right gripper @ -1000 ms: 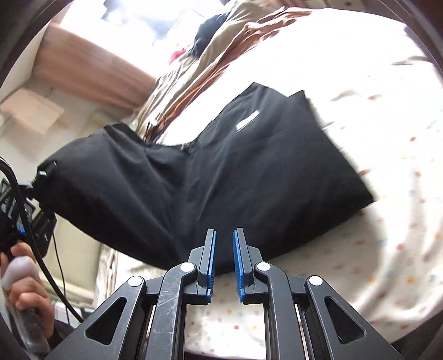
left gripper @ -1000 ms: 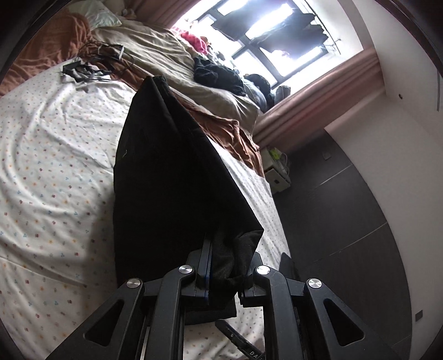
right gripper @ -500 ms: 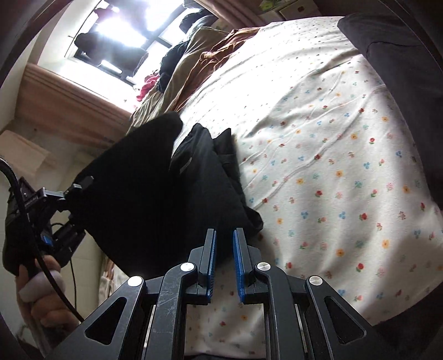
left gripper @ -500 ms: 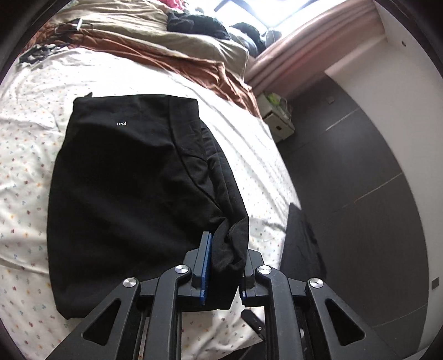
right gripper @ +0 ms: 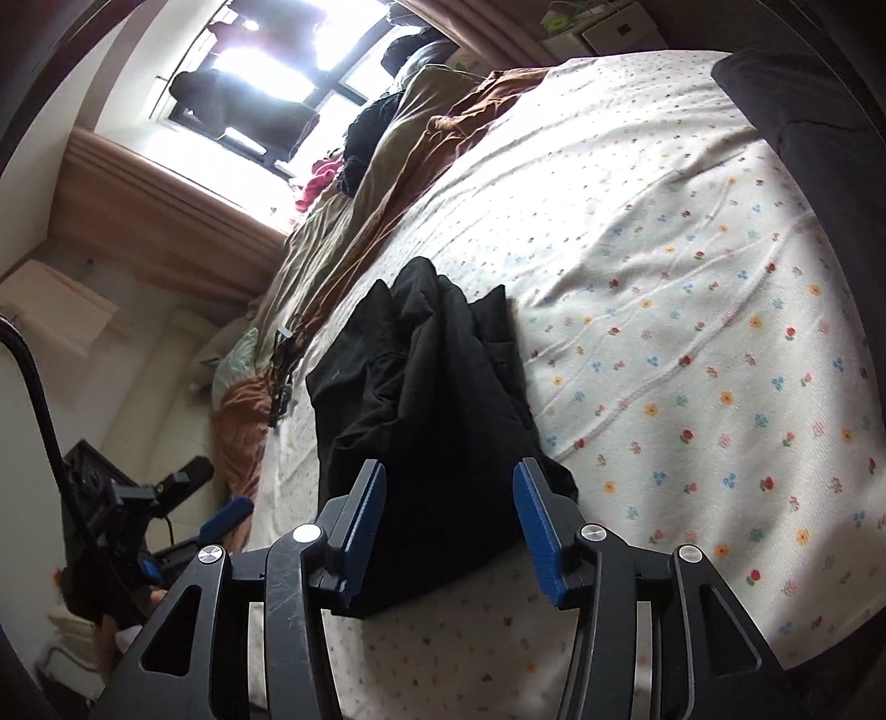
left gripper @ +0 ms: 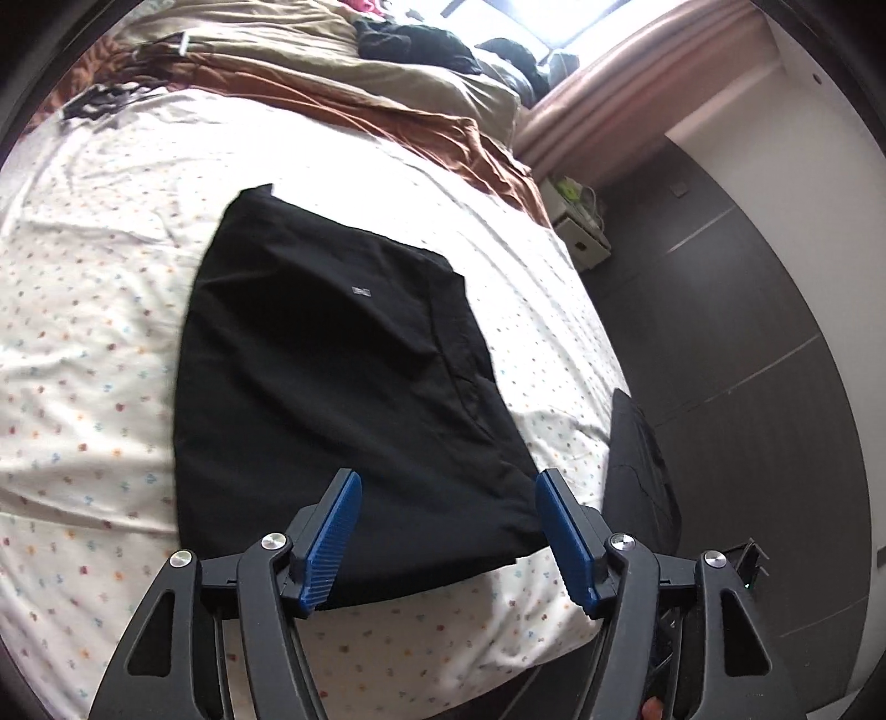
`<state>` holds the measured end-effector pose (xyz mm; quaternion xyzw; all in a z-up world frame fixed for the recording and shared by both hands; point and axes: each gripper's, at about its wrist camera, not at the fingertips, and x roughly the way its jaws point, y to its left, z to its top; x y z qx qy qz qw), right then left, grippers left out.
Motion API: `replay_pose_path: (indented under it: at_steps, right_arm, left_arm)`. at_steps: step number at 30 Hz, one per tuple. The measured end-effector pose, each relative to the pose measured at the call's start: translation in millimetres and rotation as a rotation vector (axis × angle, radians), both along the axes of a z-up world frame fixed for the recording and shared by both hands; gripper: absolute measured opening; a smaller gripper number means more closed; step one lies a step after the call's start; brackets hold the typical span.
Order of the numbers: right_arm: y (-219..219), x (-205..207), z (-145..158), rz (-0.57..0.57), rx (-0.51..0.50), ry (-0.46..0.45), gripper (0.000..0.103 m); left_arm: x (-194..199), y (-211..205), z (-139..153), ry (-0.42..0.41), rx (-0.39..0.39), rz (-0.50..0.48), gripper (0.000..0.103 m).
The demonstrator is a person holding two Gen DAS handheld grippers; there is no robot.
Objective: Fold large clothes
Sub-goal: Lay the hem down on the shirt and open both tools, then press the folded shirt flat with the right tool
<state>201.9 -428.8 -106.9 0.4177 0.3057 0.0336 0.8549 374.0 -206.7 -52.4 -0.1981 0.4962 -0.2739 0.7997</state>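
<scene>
A black garment (left gripper: 332, 387) lies folded flat on the flower-print bed sheet (left gripper: 83, 332); a small white label shows on its top. It also shows in the right wrist view (right gripper: 437, 421), a little rumpled at its far end. My left gripper (left gripper: 448, 531) is open and empty, just above the garment's near edge. My right gripper (right gripper: 448, 515) is open and empty over the garment's near end. The left gripper also shows at the left edge of the right wrist view (right gripper: 183, 509), held by a hand.
A brown and beige duvet (left gripper: 387, 105) with dark clothes (left gripper: 415, 39) on it lies bunched across the far side of the bed. A white bedside box (left gripper: 581, 238) stands by the dark floor (left gripper: 747, 343). A dark cushion (right gripper: 803, 111) sits at the bed's right edge.
My left gripper let go of the black garment and opened wide; the garment now lies flat on the sheet. My right gripper went from shut to open.
</scene>
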Motion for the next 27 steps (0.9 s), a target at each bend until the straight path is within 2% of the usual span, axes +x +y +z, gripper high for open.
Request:
replay_pose_path:
  at_steps: [4,8,10,11,19,25,27]
  right_arm:
    - [9.0,19.7,10.0,0.024,-0.027,-0.020,0.057]
    - [13.4,38.6,1.3,0.050,-0.032,0.010,0.055]
    - [13.2,41.8,-7.0,0.064,-0.027,0.013,0.032]
    - [12.3,42.6,-11.6,0.072,-0.028,0.024,0.011]
    - [-0.5,21.0,-47.1,0.038,-0.002,0.036,0.006]
    - [-10.9,10.6,-87.7,-0.010,0.033,0.096,0.004]
    - [-11.6,9.7,-94.4,-0.018,0.027,0.111,0.004]
  left_arm:
    - [0.6,45.6,-9.7,0.024,0.014,0.077,0.067]
    - [0.2,70.4,-23.6,0.047,0.027,0.126,0.067]
    - [-0.6,77.8,-28.8,0.052,0.041,0.138,0.067]
    - [-0.7,81.2,-32.4,0.058,0.047,0.143,0.067]
    - [2.3,79.3,-70.1,0.118,0.108,0.154,0.067]
    - [1.6,66.4,-103.5,0.162,0.126,0.128,0.067]
    - [1.5,61.5,-113.0,0.175,0.132,0.116,0.062]
